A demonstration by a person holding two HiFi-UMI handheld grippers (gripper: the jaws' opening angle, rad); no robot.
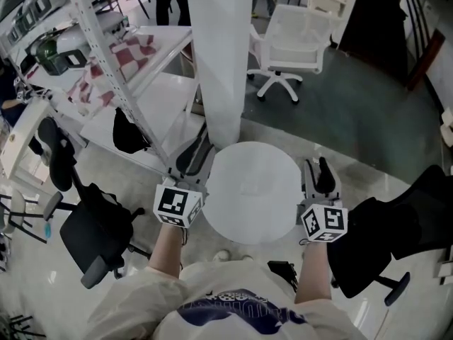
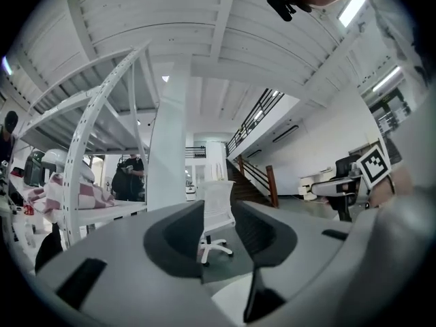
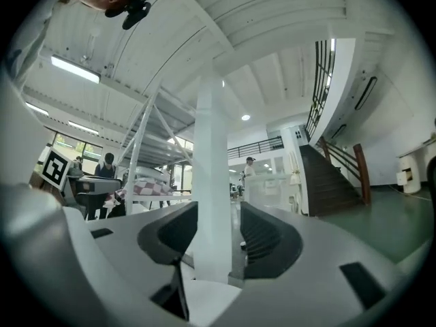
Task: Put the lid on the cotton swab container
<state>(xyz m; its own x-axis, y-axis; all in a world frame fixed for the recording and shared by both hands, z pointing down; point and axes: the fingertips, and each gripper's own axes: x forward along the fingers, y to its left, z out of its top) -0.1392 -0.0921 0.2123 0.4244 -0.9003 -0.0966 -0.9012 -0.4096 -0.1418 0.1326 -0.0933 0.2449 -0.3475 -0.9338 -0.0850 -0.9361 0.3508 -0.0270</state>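
— White round table (image 1: 251, 211), but where are the cotton swab container and its lid?
— I cannot make them out in any view; the top looks bare to me.
— Why do you hold so?
— I judge it a ready pose. My left gripper (image 1: 195, 153) and right gripper (image 1: 320, 174) flank the table, jaws partly apart, holding nothing.

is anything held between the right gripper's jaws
No, the right gripper has its jaws apart, and only the far pillar shows through the gap.
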